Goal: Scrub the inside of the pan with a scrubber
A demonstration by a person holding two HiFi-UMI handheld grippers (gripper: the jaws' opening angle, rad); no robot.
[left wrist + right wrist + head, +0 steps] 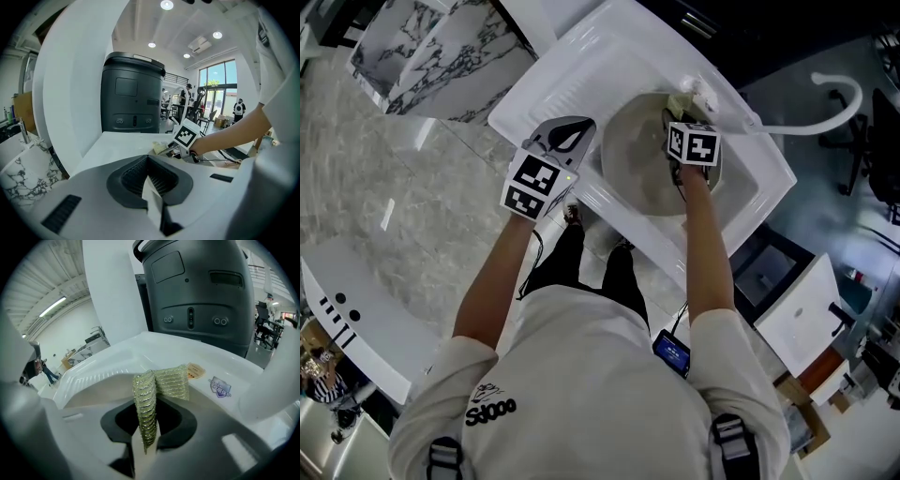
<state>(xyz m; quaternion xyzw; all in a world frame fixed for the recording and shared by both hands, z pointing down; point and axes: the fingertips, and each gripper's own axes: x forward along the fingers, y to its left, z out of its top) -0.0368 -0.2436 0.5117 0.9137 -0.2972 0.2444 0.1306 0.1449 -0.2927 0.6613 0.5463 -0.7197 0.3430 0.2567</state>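
Near the upper centre of the head view, a round, pale grey metal pan (642,173) sits in the basin of a white moulded sink (741,208). The right gripper (680,111) reaches over the pan's upper-right rim, its jaws pinching a folded yellow-green mesh scrubber (157,385) (one end fans out past the tips). The left gripper (570,133) is just beside the pan's left edge, by the ribbed white drainboard (567,82), its jaws pressed together on nothing.

A white moulded sink unit (609,42) holds a round grey pan (639,169) in its basin, beneath the right gripper (675,114).
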